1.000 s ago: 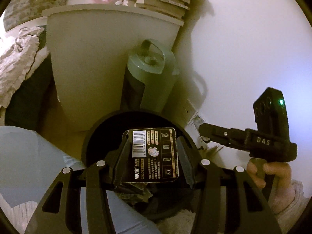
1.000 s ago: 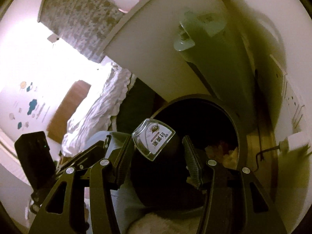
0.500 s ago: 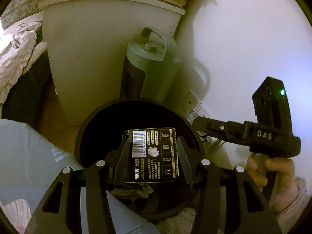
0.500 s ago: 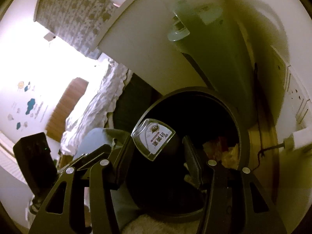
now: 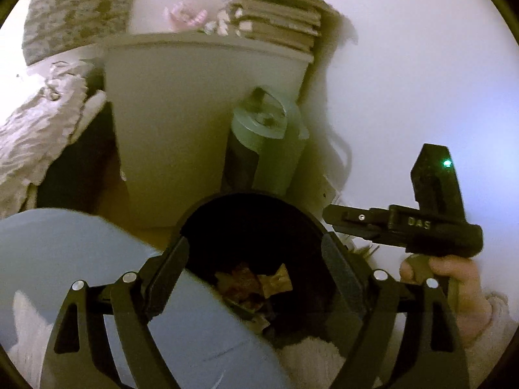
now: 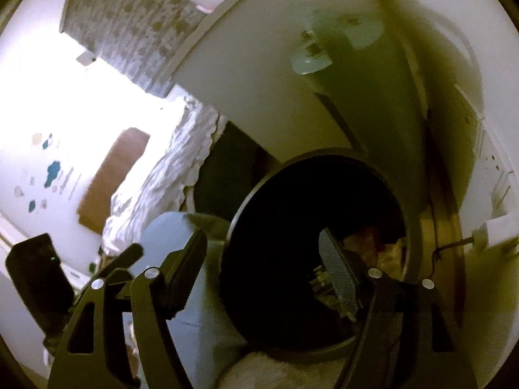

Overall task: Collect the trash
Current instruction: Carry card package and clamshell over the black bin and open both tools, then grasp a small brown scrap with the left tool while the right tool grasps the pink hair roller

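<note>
A round black trash bin (image 5: 227, 214) stands on the floor below both grippers; it also shows in the right wrist view (image 6: 256, 194). Crumpled wrappers (image 5: 256, 282) lie inside it, seen in the right wrist view too (image 6: 379, 246). My left gripper (image 5: 256, 259) is open and empty above the bin's mouth. My right gripper (image 6: 266, 265) is open and empty over the bin's near rim. The right gripper's body (image 5: 402, 223) shows at the right of the left wrist view.
A green cylindrical appliance with a handle (image 5: 269, 142) stands behind the bin beside a white cabinet (image 5: 194, 113) topped with stacked books (image 5: 279, 22). A wall socket with a plug (image 6: 493, 227) is at the right. A bed with rumpled sheets (image 6: 162, 188) lies left.
Both grippers have opened. The black battery card has left the left gripper and the small clear packet has left the right gripper; neither is clearly visible now.
</note>
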